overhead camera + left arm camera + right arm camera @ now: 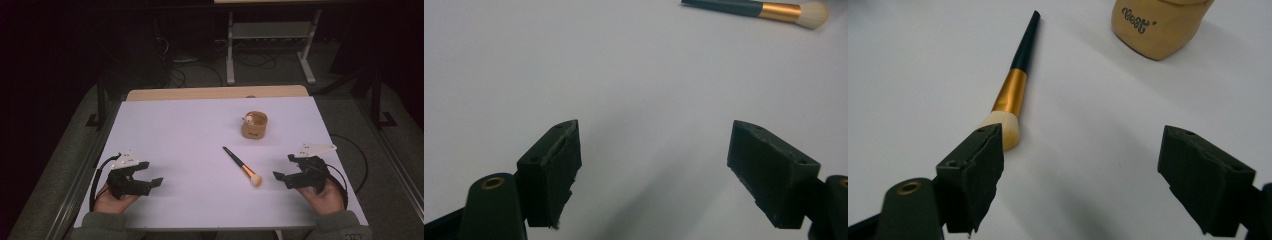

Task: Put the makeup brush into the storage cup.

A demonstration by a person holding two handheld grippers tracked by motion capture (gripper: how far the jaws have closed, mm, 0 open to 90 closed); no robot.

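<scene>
A makeup brush (242, 166) with a dark handle, gold ferrule and pale bristles lies flat on the white table (190, 130), bristles toward the person. Behind it stands a small tan wooden cup (254, 125) with something small inside. My left gripper (151, 174) rests near the front left, open, nothing between its jaws; the brush (764, 9) lies far off at its view's top. My right gripper (284, 167) sits at the front right, open and empty, just right of the bristles. In the right gripper view the brush (1015, 85) lies by the left jaw, the cup (1158, 25) beyond.
The white table top ends at a wooden strip (215, 93) at the back. Beyond it stands a metal stand (270, 45) on a dark floor with cables. Bare table surface lies between the two grippers.
</scene>
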